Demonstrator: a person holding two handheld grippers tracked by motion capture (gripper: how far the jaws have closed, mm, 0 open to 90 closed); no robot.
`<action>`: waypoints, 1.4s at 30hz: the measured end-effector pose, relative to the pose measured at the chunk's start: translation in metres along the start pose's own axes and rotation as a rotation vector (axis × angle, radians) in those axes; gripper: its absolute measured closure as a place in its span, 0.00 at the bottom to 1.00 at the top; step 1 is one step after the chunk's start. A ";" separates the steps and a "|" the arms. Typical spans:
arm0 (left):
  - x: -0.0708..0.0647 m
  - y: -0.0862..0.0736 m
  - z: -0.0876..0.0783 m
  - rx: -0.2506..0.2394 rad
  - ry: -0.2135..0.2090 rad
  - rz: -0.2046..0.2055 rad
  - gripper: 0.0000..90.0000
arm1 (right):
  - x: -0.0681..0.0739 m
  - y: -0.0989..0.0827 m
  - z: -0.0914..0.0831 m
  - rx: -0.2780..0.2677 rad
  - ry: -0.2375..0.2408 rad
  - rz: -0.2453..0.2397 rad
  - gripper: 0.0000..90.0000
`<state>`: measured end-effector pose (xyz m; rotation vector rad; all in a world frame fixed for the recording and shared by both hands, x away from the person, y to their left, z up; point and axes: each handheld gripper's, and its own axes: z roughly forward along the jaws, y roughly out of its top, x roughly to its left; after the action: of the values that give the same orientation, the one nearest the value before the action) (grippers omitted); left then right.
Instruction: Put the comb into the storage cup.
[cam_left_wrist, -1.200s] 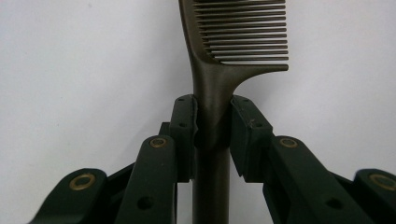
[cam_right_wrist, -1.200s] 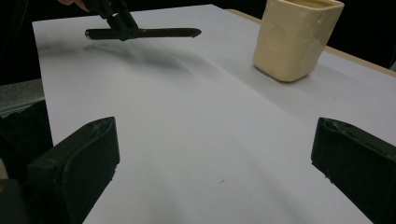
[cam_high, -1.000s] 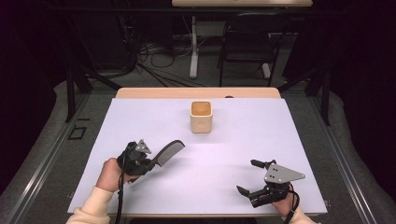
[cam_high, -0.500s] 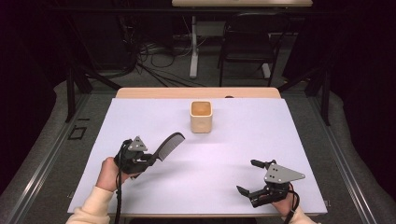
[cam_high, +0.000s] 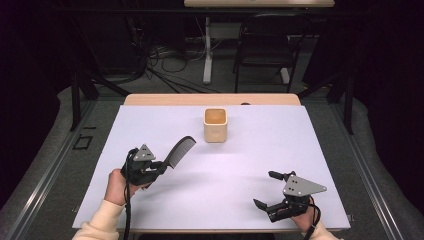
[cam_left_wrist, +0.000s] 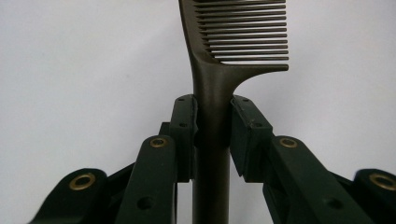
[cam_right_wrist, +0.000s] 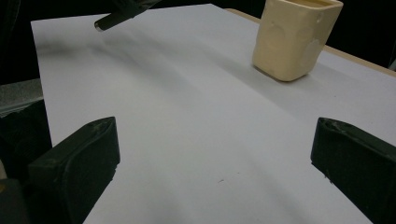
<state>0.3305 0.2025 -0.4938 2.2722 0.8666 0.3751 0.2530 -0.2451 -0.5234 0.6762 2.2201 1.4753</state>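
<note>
Left tongs (cam_high: 159, 165) clamp a dark, smooth plastic comb (cam_high: 176, 152) by its handle; right tongs (cam_high: 264, 190) gape empty above the matte white tabletop (cam_high: 240, 165).

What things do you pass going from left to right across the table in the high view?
Left hand-held gripper → comb held in its jaws → cream cup → right hand-held gripper, jaws apart with nothing between them.
</note>
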 end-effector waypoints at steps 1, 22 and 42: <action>0.000 0.000 0.000 -0.018 0.013 -0.002 0.80 | 0.000 0.000 0.000 0.000 0.000 -0.001 0.01; 0.003 -0.003 -0.003 -0.116 0.043 -0.032 0.80 | -0.001 0.000 0.000 -0.001 0.002 -0.001 0.01; 0.005 -0.003 0.000 -0.175 0.073 -0.062 0.80 | 0.000 0.000 0.000 -0.005 0.002 -0.001 0.01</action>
<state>0.3329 0.2076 -0.4956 2.0778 0.9028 0.4895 0.2534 -0.2453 -0.5234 0.6728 2.2173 1.4810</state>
